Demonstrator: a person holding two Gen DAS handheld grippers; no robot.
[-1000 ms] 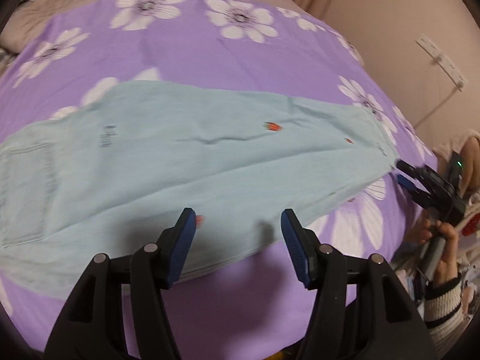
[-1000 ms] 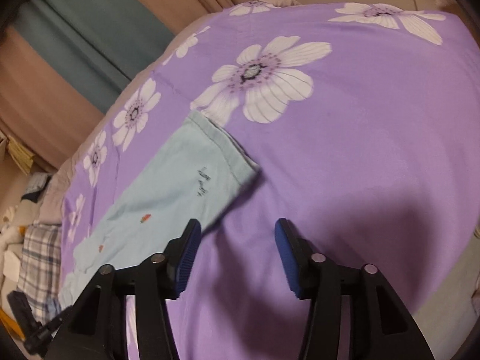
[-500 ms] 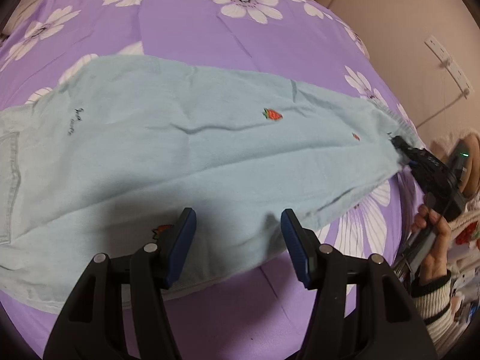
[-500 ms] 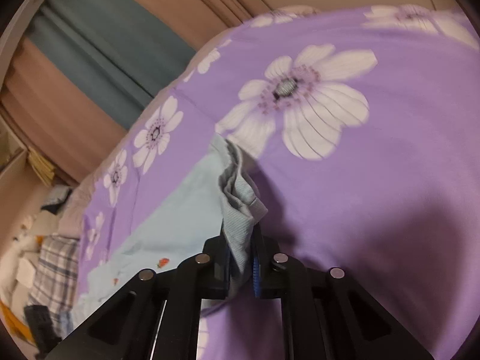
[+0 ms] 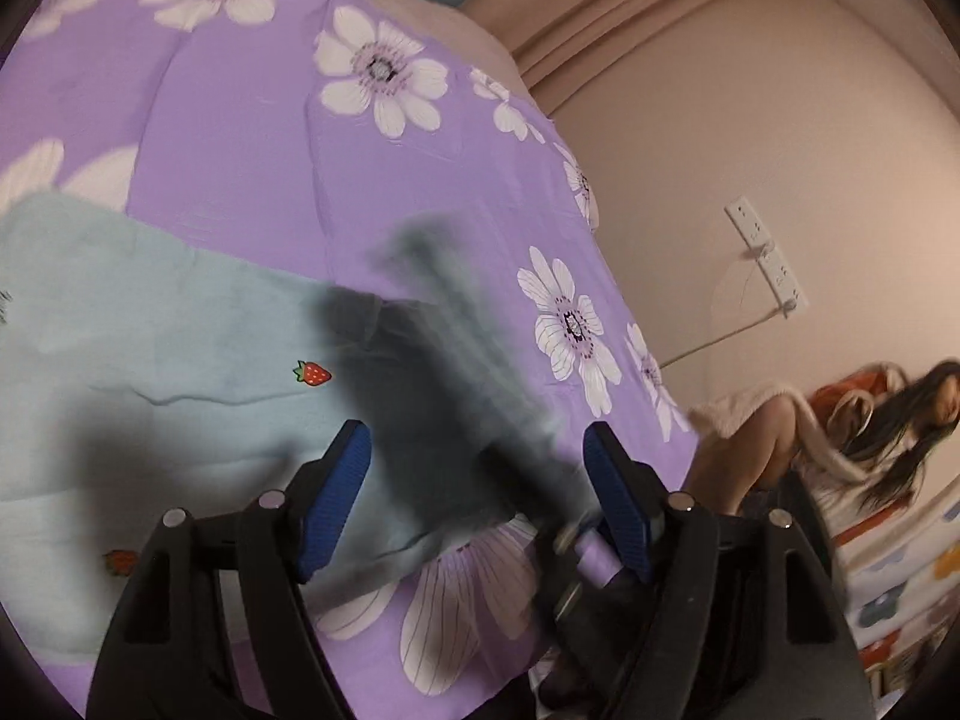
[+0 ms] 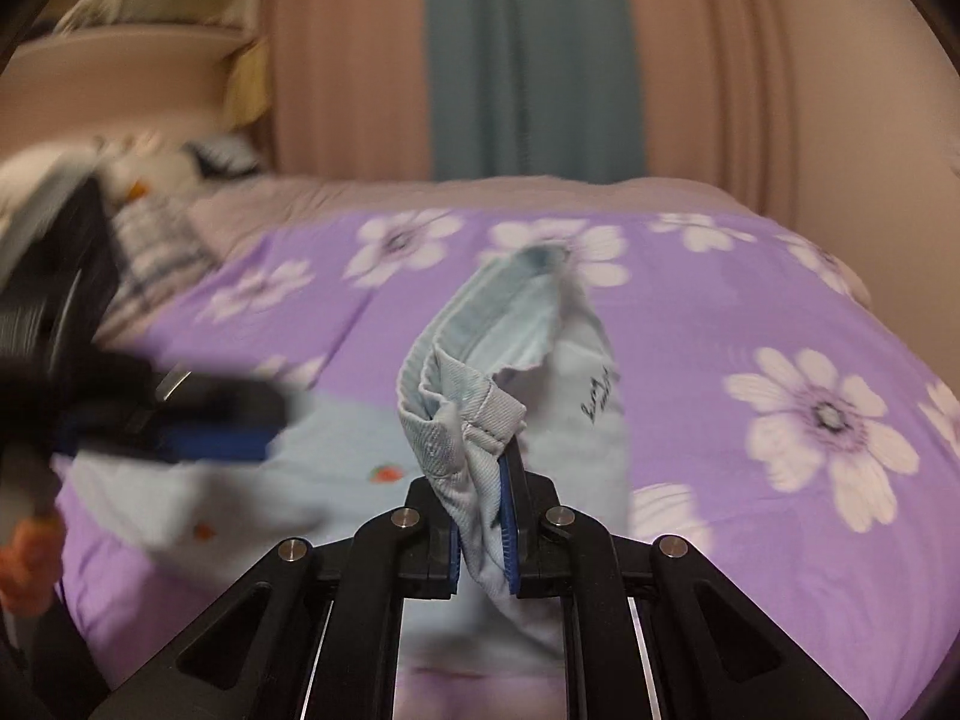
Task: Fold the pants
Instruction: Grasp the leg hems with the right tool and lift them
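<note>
Clamping the hem of the pants [image 6: 480, 420], the right claw [image 6: 483, 531] holds it raised above the purple bed cover [image 6: 750, 312]. The left claw [image 5: 477, 498] hangs wide open, its jaws just widened, gripping nothing. Probably the fold-over step: next, lay the hem on the waist end.

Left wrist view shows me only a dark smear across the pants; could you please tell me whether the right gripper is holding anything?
Observer: Yes. The right gripper has just closed and is shut on the pants, with bunched fabric at the end of one leg pinched between its blue pads.
Operator: Thank you. Is that end lying on the bed, or is it up in the air?
Observer: Up. The hem stands above the purple bedspread, and the rest of the leg trails down to it behind the gripper.
</note>
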